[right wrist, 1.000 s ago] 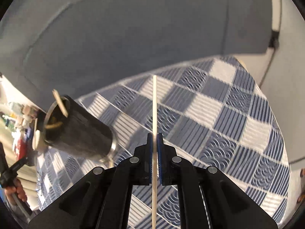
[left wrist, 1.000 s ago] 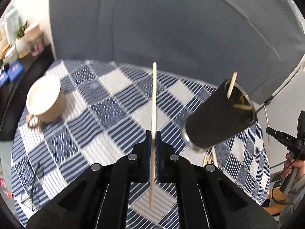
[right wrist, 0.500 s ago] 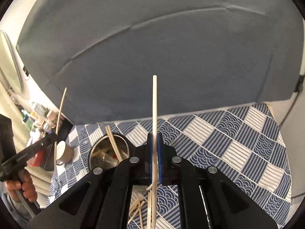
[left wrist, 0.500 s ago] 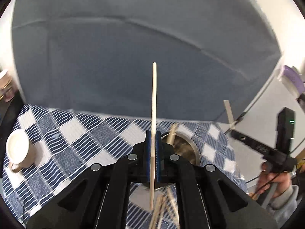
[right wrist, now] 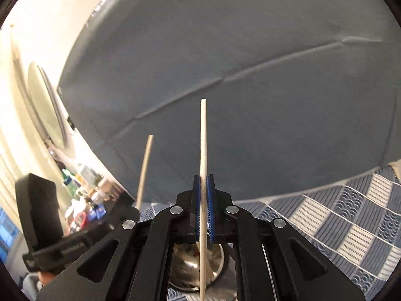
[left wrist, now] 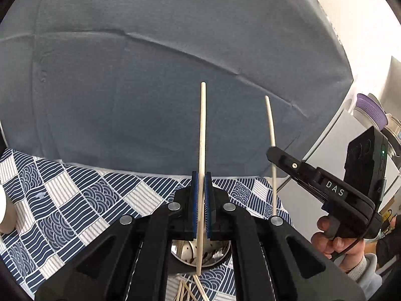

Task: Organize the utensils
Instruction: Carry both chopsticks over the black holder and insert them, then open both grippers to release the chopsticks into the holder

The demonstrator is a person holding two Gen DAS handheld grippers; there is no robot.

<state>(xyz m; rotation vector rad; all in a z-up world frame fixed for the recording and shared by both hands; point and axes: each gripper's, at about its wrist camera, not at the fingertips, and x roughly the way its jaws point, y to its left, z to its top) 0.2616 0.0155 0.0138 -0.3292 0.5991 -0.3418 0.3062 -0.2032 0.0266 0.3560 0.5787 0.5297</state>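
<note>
My left gripper is shut on a pale wooden chopstick that stands upright between its blue pads. My right gripper is shut on a second chopstick, also upright. Both hover over the open mouth of a metal utensil holder, seen from above between the fingers, also. The lower ends of both sticks reach down toward its rim. Loose chopsticks lie on the cloth by the holder. In the left wrist view the right gripper shows at the right with its chopstick, held by a hand.
A blue and white checked tablecloth covers the table, with a grey backdrop behind. A cream mug sits at the far left edge. Shelves with bottles stand at the left in the right wrist view.
Both grippers rose and came together over the holder, which a second ago stood off to the side of each. Each view has tilted up, showing more backdrop and less table.
</note>
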